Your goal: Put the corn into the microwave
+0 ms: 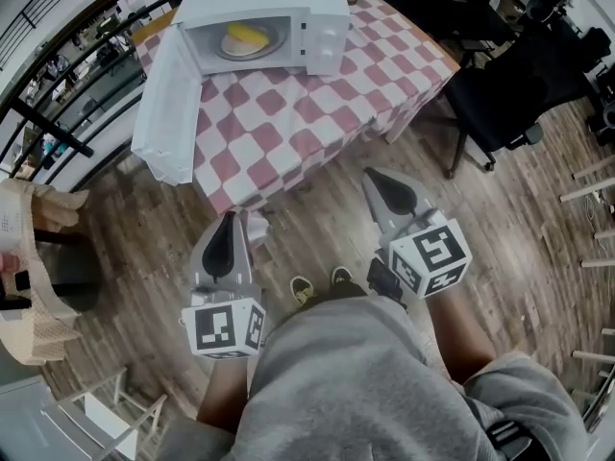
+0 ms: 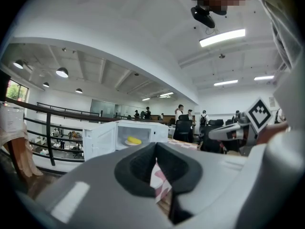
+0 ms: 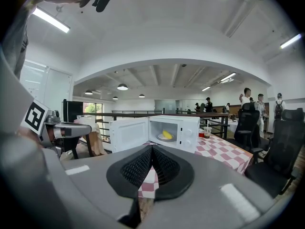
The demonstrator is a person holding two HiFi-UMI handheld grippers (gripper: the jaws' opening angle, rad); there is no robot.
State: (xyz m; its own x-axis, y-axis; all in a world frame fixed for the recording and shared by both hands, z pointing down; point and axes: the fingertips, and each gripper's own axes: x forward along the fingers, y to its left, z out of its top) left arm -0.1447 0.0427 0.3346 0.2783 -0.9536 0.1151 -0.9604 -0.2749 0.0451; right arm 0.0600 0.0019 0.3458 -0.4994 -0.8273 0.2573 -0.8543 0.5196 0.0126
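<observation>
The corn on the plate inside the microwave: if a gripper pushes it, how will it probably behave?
The corn looks rounded and elongated, so it would probably roll sideways on the plate. It seems a solid piece, so likely stiff, not floppy. The plate looks smooth and shallow, so the corn may slide off inside the microwave.

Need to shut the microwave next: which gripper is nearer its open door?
The left gripper: it sits on the side where the door hangs open, while the right gripper is farther across.
</observation>
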